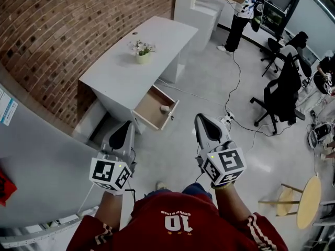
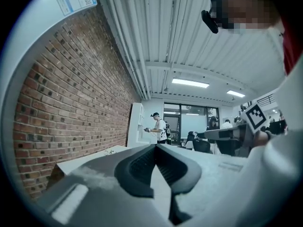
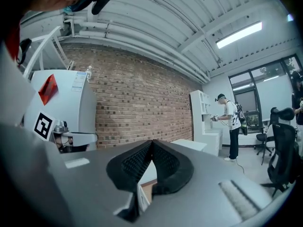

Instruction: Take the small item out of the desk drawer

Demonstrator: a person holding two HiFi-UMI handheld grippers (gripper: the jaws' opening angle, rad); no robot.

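A grey desk [image 1: 125,69] stands against the brick wall, and its drawer [image 1: 152,109] is pulled open toward me. A small pale item [image 1: 165,109] lies inside the drawer near its right side. My left gripper [image 1: 127,125] is held well short of the desk's front corner, jaws shut and empty. My right gripper [image 1: 201,120] hangs over the floor to the right of the drawer, shut and empty too. In the left gripper view the left gripper [image 2: 155,148] points level at the room; the right gripper [image 3: 151,143] aims over the drawer's edge [image 3: 149,188].
A small potted plant [image 1: 142,49] stands on the desk top. A cable and power strip [image 1: 228,120] lie on the floor to the right of the drawer. Black office chairs [image 1: 280,95] stand farther right. A person [image 1: 241,12] stands at a white shelf unit at the back.
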